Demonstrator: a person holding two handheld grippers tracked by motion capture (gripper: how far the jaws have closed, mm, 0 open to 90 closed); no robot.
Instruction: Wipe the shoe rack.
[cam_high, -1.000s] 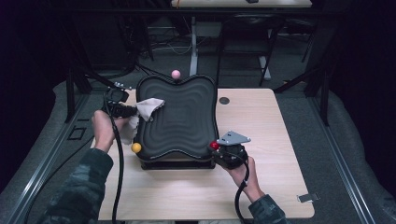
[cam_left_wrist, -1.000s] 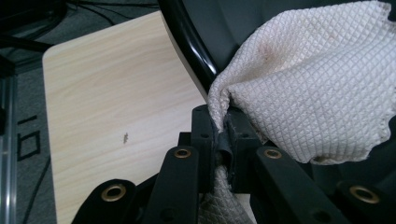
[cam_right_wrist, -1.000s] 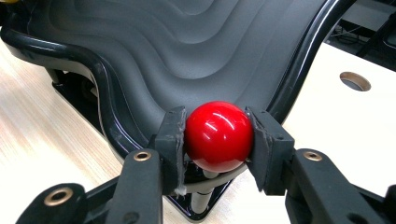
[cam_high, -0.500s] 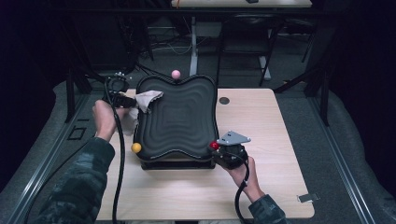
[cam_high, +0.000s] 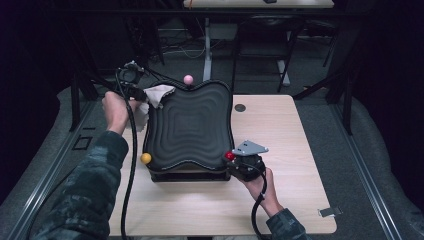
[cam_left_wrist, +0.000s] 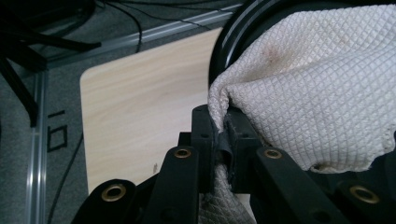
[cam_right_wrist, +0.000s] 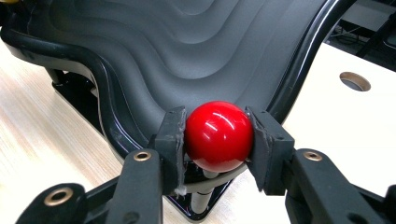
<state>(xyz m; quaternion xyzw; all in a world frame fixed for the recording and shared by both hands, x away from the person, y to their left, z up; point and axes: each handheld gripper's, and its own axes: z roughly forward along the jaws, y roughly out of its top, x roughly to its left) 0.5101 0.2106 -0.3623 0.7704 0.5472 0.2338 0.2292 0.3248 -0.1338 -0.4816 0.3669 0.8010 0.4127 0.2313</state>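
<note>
Cloth wiping the far left corner of the wavy black tray.

The left gripper (cam_left_wrist: 219, 140) is pinching the white cloth (cam_high: 159, 95) tight, draping it over the tray (cam_high: 192, 125) rim; the bare tray surface is lying to its right. The right gripper (cam_right_wrist: 217, 135) is clamping the red ball (cam_right_wrist: 218, 135) at the near right corner.
</note>
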